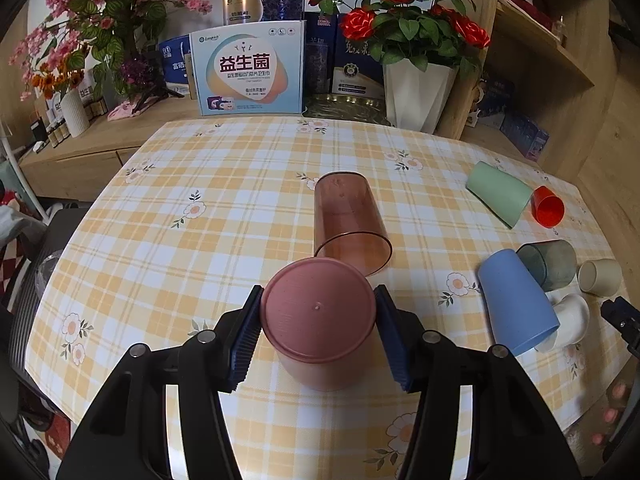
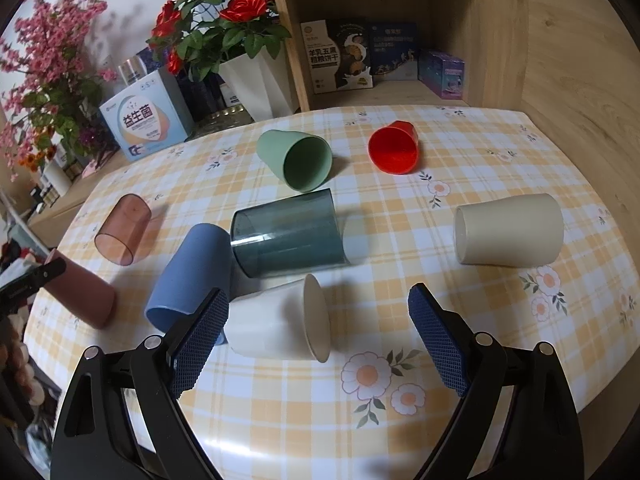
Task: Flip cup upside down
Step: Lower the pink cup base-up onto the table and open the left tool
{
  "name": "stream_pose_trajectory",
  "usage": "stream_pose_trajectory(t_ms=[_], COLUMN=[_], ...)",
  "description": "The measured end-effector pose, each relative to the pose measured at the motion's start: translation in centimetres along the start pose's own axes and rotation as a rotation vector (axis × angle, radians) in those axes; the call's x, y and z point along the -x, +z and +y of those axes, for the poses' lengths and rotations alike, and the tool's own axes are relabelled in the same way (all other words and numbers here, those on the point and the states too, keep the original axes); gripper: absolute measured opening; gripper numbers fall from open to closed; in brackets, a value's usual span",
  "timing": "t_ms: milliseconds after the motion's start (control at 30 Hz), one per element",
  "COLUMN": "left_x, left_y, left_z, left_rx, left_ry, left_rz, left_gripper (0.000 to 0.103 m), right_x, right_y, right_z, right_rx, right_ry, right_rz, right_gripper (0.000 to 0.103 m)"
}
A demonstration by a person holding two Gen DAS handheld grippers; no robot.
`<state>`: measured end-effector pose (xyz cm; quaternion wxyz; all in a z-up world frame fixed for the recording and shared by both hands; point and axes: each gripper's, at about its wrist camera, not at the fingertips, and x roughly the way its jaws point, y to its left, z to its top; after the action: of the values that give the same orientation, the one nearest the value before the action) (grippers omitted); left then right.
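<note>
My left gripper (image 1: 318,312) is shut on a pink cup (image 1: 318,316), its flat base facing the camera and its body tilted down toward the checked tablecloth (image 1: 200,184). The same pink cup shows at the left edge of the right wrist view (image 2: 80,296), held by the other gripper. My right gripper (image 2: 318,320) is open, its pads on either side of a white cup (image 2: 276,320) lying on its side, not touching it.
Several more cups lie on their sides: clear pink (image 1: 348,224), green (image 1: 500,192), red (image 1: 548,206), blue (image 1: 516,300), smoky grey (image 2: 288,236), beige (image 2: 508,230). Flower vases, boxes (image 1: 248,74) and a wooden shelf (image 2: 400,92) stand behind the table.
</note>
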<state>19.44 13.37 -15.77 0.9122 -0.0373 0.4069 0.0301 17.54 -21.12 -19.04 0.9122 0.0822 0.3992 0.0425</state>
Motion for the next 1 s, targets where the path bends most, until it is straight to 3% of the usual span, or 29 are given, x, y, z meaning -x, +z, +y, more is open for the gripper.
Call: stream_pose_trajectory(t_ms=[667, 833, 1000], left_x=[-0.1, 1.3, 4.8], left_y=[-0.5, 0.3, 1.8], left_z=[-2.4, -2.6, -3.1], left_rx=[-0.099, -0.111, -0.119], left_ry=[0.066, 0.073, 0.065], left_rz=[-0.003, -0.024, -0.102], left_gripper=[0.054, 0.076, 0.090], right_x=[0.2, 0.9, 3.4], right_y=[0.1, 0.6, 2.2], right_z=[-0.1, 0.1, 0.7], right_rx=[0.007, 0.010, 0.008], right_ry=[-0.022, -0.033, -0.085], right_rz=[0.001, -0.013, -0.063], right_gripper=[0.088, 0.088, 0.088])
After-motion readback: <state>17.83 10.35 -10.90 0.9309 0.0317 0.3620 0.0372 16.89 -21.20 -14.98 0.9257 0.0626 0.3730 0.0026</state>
